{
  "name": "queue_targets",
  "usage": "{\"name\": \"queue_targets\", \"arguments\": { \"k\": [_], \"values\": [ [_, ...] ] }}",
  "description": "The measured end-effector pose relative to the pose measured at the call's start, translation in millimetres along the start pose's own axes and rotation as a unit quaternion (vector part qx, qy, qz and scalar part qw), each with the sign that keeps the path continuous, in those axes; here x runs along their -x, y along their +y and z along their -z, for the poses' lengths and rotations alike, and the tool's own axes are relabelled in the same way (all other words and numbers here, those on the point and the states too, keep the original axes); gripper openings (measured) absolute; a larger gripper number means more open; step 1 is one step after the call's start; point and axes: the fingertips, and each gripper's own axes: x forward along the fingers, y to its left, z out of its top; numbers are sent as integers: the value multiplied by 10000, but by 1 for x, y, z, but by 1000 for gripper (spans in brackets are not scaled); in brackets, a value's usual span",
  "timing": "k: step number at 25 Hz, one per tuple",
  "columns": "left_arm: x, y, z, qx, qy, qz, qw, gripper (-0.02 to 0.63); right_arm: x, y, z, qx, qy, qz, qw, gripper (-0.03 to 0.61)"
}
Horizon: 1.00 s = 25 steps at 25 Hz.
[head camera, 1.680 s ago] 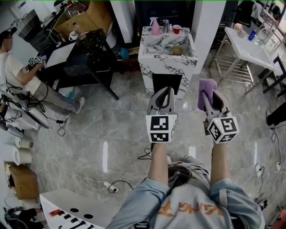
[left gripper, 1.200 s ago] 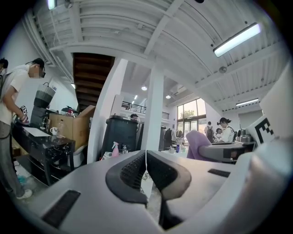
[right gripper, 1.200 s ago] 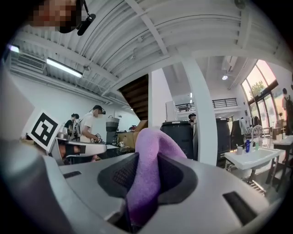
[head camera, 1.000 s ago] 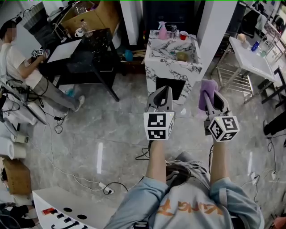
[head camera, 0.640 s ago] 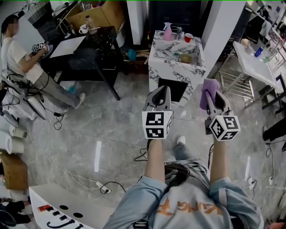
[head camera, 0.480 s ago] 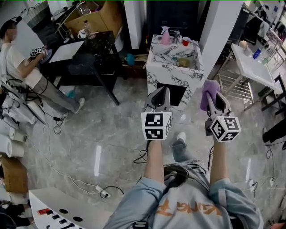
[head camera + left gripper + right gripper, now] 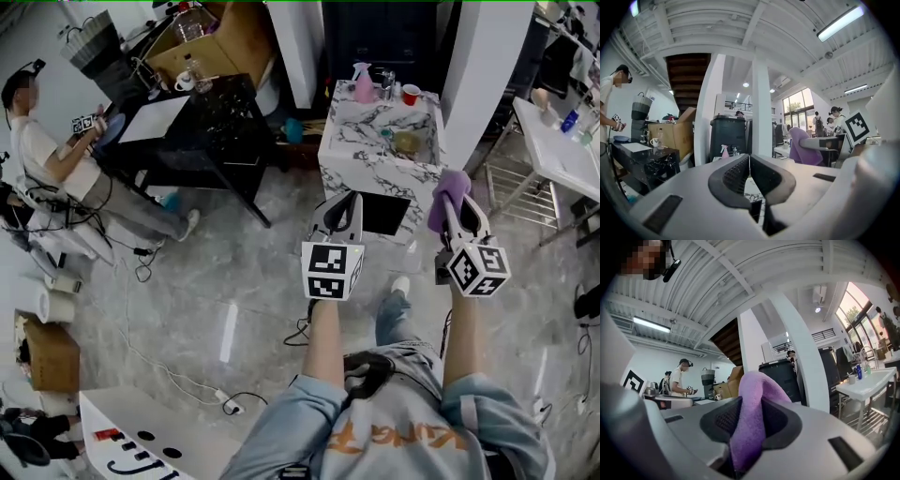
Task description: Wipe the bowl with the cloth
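- Clamping the purple cloth [image 7: 450, 187] in the right gripper [image 7: 457, 214], both pads pressed into the fold; carrying it at 2 o'clock in the head view, over open floor, just short of the marble stand [image 7: 349, 164].
- Closing on that stand over the last second or so; seeing it larger and lower in the head view than before, with a foot [image 7: 400, 284] now stepped out ahead; same grip on the cloth throughout.
- Reading this as the approach only; no wiping begun, and well apart yet from what looks like the bowl [image 7: 407, 142], a yellowish round thing in the stand's basin at 1 o'clock; too small to swear to.
- Lying lengthwise along the jaws, pointing to 12 o'clock at the stand; bunched in a hump over the tips, with the rest tucked back into the gripper's throat.
- Keeping the left gripper [image 7: 343, 211] closed on nothing, pads together, at 12 o'clock beside the right one and aimed the same way; probably free to steady the bowl.
- Passing further out: a pink spray bottle [image 7: 363, 86] and red cup [image 7: 410, 94] at the stand's far edge; a black table [image 7: 202, 122] at 10 o'clock; a seated person [image 7: 47, 159] at 9 o'clock.
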Motion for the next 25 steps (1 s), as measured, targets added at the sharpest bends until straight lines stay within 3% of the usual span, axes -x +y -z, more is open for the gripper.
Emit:
{"name": "queue_targets", "arguments": {
  "k": [4,12,19,25],
  "values": [
    [-41,21,32,178,458,-256,9985,25,-47,-17,21,-160,202,-224,9994,129],
    [-166,19,57,399,829,-127,9957,25,-130,-113,45,-383,610,-44,9974,130],
    [-275,-7,51,226,984,204,9947,25,-187,-210,35,-473,667,206,9964,130],
    [-321,-16,46,-282,1276,374,9907,25,-219,-249,31,-748,596,213,9952,130]
  ]
}}
